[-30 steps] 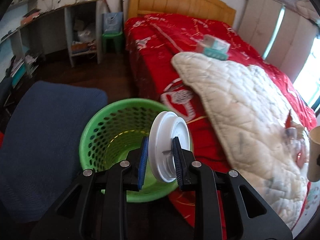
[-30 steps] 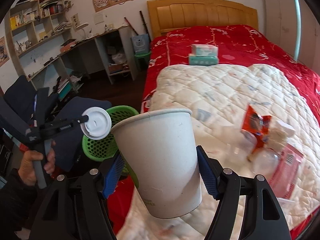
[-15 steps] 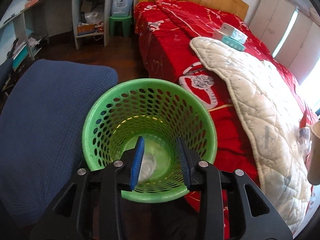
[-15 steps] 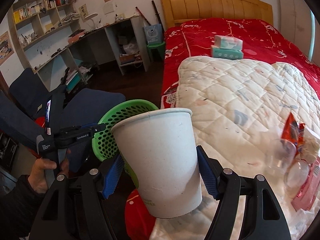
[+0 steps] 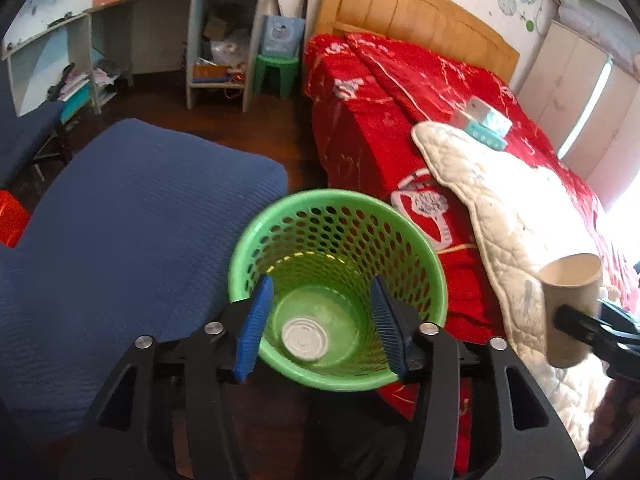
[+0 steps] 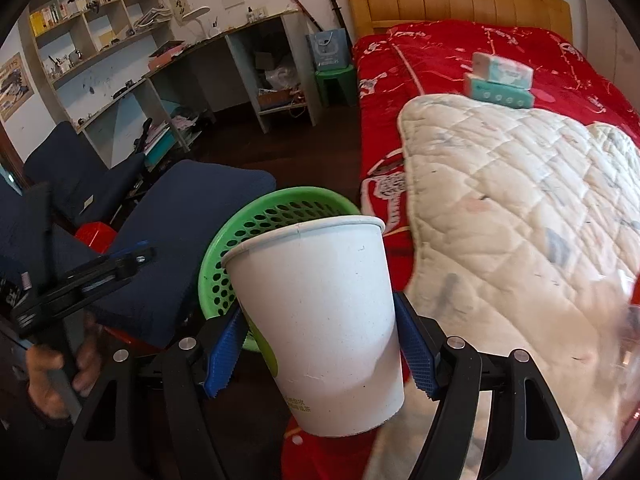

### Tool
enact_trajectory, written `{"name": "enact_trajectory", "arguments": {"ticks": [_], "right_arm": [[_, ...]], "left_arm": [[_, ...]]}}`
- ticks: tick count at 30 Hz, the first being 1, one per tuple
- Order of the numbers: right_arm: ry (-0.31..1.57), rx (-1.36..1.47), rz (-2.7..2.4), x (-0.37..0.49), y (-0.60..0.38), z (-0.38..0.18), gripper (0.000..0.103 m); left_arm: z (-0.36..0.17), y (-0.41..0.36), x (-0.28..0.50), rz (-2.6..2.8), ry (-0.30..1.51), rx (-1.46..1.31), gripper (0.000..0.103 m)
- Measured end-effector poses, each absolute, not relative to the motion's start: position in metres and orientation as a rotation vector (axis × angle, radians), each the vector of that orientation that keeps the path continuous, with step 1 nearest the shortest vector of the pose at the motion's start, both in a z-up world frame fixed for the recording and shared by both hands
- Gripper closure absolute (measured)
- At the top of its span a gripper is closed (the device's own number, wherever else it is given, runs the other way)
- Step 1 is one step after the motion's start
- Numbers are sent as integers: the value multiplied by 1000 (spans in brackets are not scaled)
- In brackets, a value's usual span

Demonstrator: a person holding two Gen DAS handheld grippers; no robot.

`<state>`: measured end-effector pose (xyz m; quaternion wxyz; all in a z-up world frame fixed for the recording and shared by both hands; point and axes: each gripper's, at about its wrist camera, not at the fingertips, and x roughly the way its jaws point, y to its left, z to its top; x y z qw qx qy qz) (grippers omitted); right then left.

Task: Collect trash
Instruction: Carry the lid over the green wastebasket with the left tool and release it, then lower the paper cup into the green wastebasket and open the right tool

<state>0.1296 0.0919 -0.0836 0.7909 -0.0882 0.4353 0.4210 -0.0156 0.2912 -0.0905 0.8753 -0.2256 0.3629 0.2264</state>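
Observation:
A green perforated trash basket (image 5: 416, 240) stands on the floor beside the bed. A white plastic cup lid (image 5: 305, 339) lies flat on its bottom. My left gripper (image 5: 318, 326) is open and empty, held over the basket's near rim. My right gripper (image 6: 318, 350) is shut on an upright white paper cup (image 6: 316, 320), held to the right of the basket (image 6: 240, 224). The cup also shows in the left wrist view (image 5: 570, 306) over the bed's edge.
A blue cushioned chair (image 5: 120, 248) is left of the basket. The bed with a red cover (image 5: 384, 104) and white quilt (image 6: 520, 208) is to the right, with tissue packs (image 6: 500, 80) on it. A desk with shelves (image 5: 216, 40) stands behind.
My left gripper opened and let go of the white lid, which dropped into the basket. My right gripper moved the cup left, toward the basket.

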Motion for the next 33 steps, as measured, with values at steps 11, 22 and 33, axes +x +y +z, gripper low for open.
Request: {"name": "enact_trajectory", "arguments": {"ticks": [11,22,33], "right_arm": [[1002,-215,923,132,157,-121,35],[1002,-191,940,127,186,-129,21],[925,-173,868,124,124,-96,15]], "left_arm": [[-75,305,-38,526,716,-441,41],[-70,306,-43,552,676,-446,41],[-61,276,-26,495,666,-400,41]]}}
